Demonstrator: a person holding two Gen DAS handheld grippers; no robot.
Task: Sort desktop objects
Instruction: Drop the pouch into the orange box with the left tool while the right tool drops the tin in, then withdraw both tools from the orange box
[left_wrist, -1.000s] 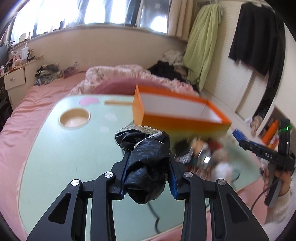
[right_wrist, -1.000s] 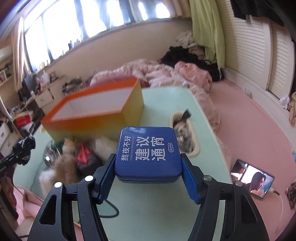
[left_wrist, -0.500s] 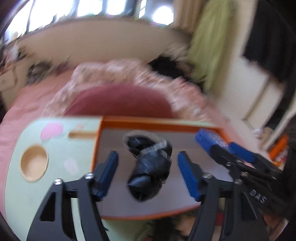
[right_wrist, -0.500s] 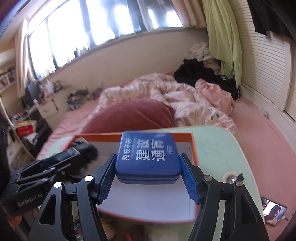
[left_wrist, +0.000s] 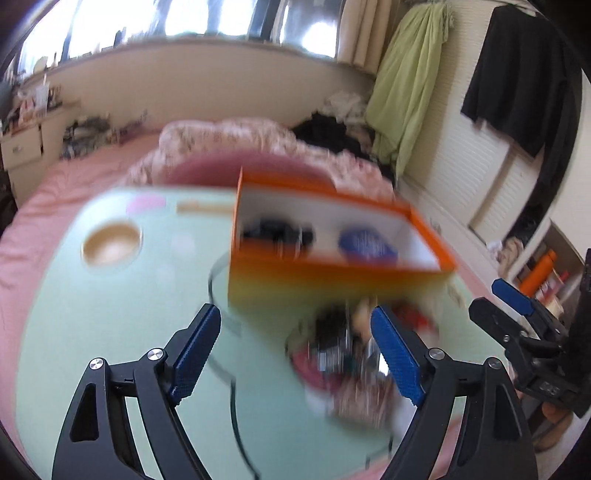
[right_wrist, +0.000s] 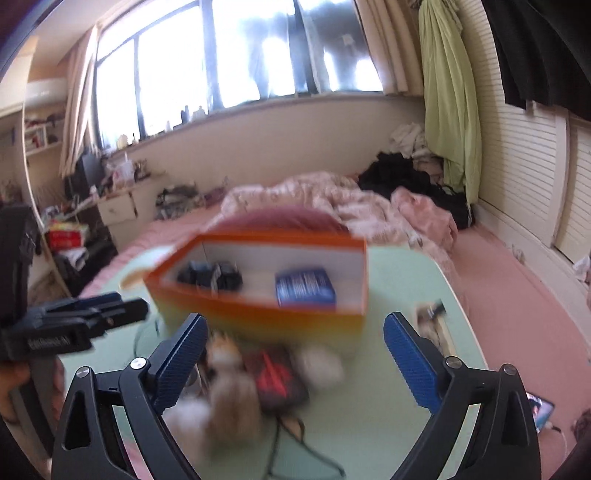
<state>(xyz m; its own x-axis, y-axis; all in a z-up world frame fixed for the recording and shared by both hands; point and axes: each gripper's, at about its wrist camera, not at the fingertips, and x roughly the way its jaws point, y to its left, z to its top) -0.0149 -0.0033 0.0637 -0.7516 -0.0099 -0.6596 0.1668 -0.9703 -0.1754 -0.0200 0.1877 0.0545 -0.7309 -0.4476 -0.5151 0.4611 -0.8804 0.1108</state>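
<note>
The orange box (right_wrist: 258, 314) stood on the pale green counter (right_wrist: 406, 387), and inside it lay two things apart from each other: a crumpled black item (right_wrist: 210, 277) toward the left end and a blue tin (right_wrist: 304, 288) toward the right. Both also showed in the left wrist view, the black item (left_wrist: 277, 234) and the blue tin (left_wrist: 365, 245), though blur made their detail hard to read. Just in front of the box sat a heap of small objects (right_wrist: 258, 376), perhaps fluffy toys and something red, too smeared to name. A dark cable (right_wrist: 288, 443) ran across the counter near the heap. The left hand-held gripper (left_wrist: 295, 354) hung over the counter before the box, its jaws opening and nothing between them. The right hand-held gripper (right_wrist: 291, 354) hovered likewise, jaws opening wide and empty. Behind the counter lay a pink bed (right_wrist: 498, 277).
</note>
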